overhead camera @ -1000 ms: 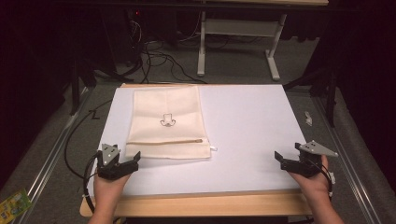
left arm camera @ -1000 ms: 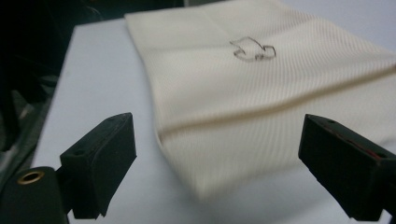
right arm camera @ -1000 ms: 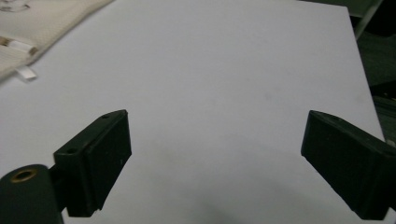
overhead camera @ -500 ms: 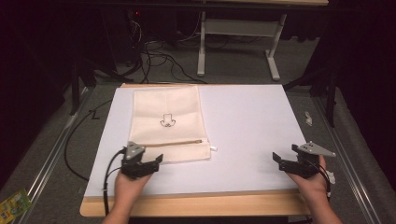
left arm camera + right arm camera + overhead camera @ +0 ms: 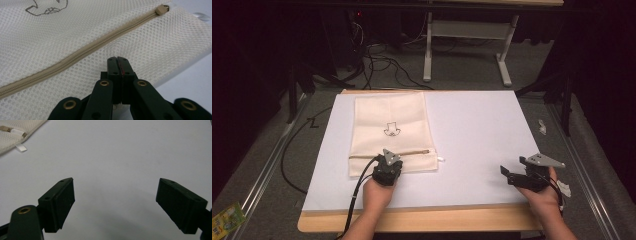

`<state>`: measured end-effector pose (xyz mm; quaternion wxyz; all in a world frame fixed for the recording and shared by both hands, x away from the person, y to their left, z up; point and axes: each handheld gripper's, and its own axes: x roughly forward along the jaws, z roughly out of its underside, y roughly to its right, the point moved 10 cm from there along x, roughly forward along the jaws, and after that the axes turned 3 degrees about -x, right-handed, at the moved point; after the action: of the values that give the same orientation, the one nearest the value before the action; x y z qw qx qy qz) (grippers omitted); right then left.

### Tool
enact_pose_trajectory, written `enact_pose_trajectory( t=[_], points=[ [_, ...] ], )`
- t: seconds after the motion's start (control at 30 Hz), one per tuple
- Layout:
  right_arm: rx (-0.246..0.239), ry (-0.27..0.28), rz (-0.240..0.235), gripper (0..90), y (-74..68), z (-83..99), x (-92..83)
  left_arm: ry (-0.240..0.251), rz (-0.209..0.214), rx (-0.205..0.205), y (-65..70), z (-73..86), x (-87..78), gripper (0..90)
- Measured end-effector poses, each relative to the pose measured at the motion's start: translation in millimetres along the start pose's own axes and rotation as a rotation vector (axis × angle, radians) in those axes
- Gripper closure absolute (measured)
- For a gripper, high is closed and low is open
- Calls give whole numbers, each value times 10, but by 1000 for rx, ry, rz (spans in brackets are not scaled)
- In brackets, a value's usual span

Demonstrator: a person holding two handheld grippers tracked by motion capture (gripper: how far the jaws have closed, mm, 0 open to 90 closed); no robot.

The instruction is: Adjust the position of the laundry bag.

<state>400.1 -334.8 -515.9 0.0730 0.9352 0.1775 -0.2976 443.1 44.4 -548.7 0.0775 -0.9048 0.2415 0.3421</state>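
Observation:
A cream mesh bag (image 5: 387, 117) with a small line drawing lies flat on the left half of a white sheet (image 5: 477, 130). Its tan zipper (image 5: 75, 56) runs across near the front edge, with the pull (image 5: 162, 9) at the right end. My left gripper (image 5: 388, 162) stands over the bag's front edge. Its jaws have just been closing and are now shut, tips (image 5: 117, 60) on the mesh just below the zipper; I see no fabric between them. My right gripper (image 5: 506, 175) is open over bare sheet at the front right. In its own view the jaws (image 5: 115, 195) have closed slightly around nothing.
The sheet lies on a wooden table (image 5: 422, 220). The bag's white tag (image 5: 20, 147) sticks out at its right front corner. Cables and a desk frame (image 5: 462, 30) are on the floor behind. A white scrap (image 5: 542, 126) lies right of the table and a green packet (image 5: 224, 220) at the front left.
My left hand has moved right and forward from the sheet's front left corner onto the bag's front edge, and its jaws have shut. The right hand has stayed in place.

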Motion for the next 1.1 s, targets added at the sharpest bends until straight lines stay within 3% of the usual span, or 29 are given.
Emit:
enact_pose_trajectory(
  t=[0.23, 0.27, 0.3, 0.33, 0.43, 0.47, 0.57, 0.6, 0.63, 0.67, 0.7, 0.77, 0.83, 0.87, 0.9, 0.93, 1.0, 1.1],
  points=[
    [-1, -2, -7, 166, -21, -1, -8, -1, 47, -12, 30, 16, -30, 900],
    [-1, 1, -13, 170, -35, -7, -2, -9, 74, -10, 78, 25, -47, 900],
    [-1, 1, -13, 170, -35, -7, -2, -9, 74, -10, 78, 25, -47, 900],
    [-2, 0, -21, 172, -62, -11, 5, -16, 109, 10, 184, 43, -76, 900],
    [-5, 4, -36, 175, -106, -23, 13, -24, 140, 33, 305, 69, -103, 900],
    [2, 7, -59, 189, -190, -42, 25, -28, 158, 46, 384, 84, -120, 900],
    [-15, 11, -75, 200, -260, -62, 46, -37, 198, 64, 541, 113, -153, 900],
    [-35, 0, -104, 251, -374, -73, 75, -44, 222, 52, 591, 118, -163, 900],
    [-35, 0, -104, 251, -374, -73, 75, -45, 232, 38, 626, 113, -173, 900],
    [-49, -12, -139, 302, -497, -91, 113, -25, 225, 49, 655, 75, -202, 895],
    [-49, -12, -139, 302, -497, -91, 113, -25, 225, 49, 655, 75, -202, 887],
    [-62, -12, -157, 321, -609, -143, 159, 30, 223, 69, 658, -28, -270, 852],
    [-85, -29, -171, 335, -767, -197, 229, 84, 206, 45, 562, -139, -365, 732],
    [-105, -48, -184, 362, -900, -232, 292, 115, 176, 44, 442, -191, -435, 669],
    [-105, -48, -184, 362, -900, -232, 292, 115, 176, 44, 442, -191, -435, 643],
    [-131, -52, -192, 389, -1043, -304, 381, 131, 153, 43, 321, -212, -488, 602],
    [-140, -50, -197, 405, -1116, -349, 432, 153, 100, 22, 60, -217, -573, 577],
    [-140, -51, -225, 413, -1322, -476, 635, 162, 37, -50, -285, -199, -639, 531]
  ],
)
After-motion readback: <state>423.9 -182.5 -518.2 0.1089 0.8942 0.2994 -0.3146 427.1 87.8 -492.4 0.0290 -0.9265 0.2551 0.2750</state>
